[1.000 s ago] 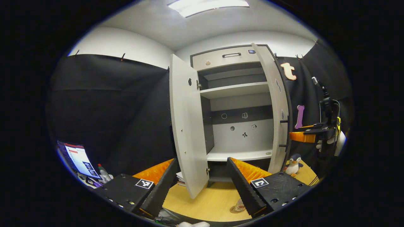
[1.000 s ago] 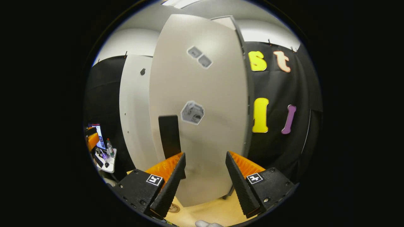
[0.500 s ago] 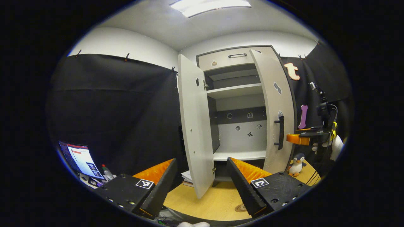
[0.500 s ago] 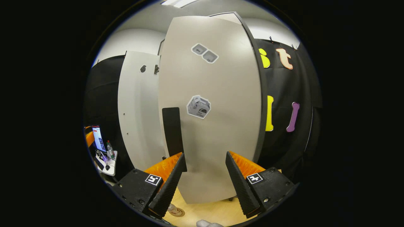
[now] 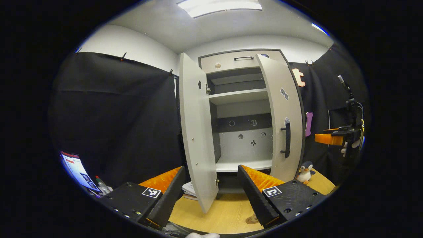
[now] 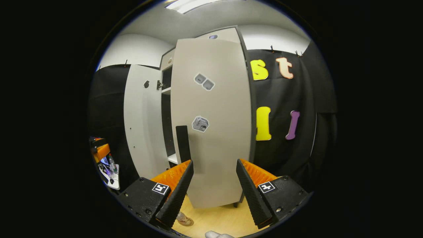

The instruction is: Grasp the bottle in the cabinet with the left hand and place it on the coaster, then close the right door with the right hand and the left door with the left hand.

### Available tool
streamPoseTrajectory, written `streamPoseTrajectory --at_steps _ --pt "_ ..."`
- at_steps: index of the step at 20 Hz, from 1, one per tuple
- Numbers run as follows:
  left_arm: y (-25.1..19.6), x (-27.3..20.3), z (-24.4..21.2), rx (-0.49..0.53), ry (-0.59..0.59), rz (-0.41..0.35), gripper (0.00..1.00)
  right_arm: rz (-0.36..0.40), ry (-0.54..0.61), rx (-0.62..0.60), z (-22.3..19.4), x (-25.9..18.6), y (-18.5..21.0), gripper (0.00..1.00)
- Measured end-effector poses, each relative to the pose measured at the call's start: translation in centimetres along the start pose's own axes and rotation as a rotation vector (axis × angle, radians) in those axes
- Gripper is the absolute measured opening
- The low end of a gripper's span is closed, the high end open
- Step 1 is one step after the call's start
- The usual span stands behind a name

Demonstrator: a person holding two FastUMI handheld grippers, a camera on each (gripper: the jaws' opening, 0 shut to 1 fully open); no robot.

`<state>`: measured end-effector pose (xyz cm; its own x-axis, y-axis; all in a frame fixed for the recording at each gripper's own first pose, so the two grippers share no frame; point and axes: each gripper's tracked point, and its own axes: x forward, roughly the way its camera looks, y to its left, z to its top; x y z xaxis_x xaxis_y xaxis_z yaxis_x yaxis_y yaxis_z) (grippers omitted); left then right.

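The cabinet stands on the desk against the booth wall. Its left door is swung fully outward, edge-on toward the left claw. The right door is partly closed, angled across the right side of the opening, with its black handle facing forward. Between the doors, the upper shelf and lower shelf are visible, with small stickers on the back panel.

The left claw is released: its two black fingers stand well apart, nothing between them. The lower edge of the left door lies in the gap between the fingers, farther off, and stands directly between this claw and the cabinet interior.

The right claw is also released, fingers spread and empty. It faces the outer face of the right door, near it; whether it touches cannot be determined. In the left gripper view this claw appears at the far right, apart from the door, held by a gloved hand.

The bottle stands on the coaster on the desk, in front of the cabinet; in the left gripper view, it is mostly hidden behind the right finger.

A toy penguin sits on the desk just right of the right door. A stack of books lies behind the left door. A monitor and a second bottle stand at the far left.
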<state>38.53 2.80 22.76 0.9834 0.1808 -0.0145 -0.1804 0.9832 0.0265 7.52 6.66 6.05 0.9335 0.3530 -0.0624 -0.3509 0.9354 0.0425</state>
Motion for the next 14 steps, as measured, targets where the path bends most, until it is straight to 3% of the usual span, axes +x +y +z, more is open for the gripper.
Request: streamPoseTrajectory --at_steps 8,14 --pt "3.5 4.5 -0.5 0.010 -0.044 -0.096 0.96 -0.160 0.015 0.038 -2.8 -6.8 0.8 0.80" --pt "10.0 8.4 0.2 0.045 -0.086 -0.064 0.95 -0.244 0.062 0.069 -6.3 -10.4 3.5 0.81"
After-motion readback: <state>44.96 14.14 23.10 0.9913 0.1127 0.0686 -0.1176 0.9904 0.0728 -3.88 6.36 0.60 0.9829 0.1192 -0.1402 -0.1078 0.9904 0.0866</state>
